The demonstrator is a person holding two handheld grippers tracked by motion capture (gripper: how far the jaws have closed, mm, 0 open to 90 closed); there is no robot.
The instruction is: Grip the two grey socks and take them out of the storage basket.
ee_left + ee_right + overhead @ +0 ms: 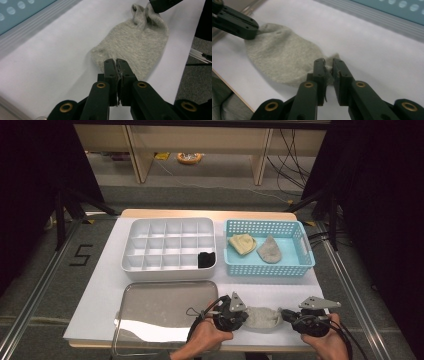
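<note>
Pinching opposite ends of the grey sock (262,317): left tool (116,65), right tool (328,67).

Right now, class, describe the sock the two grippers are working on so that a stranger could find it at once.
Start at the white table and go to its near edge, right of the metal tray. The grey sock lies flat there, pinched at each end by the left gripper and right gripper. The other socks sit in containers.
</note>
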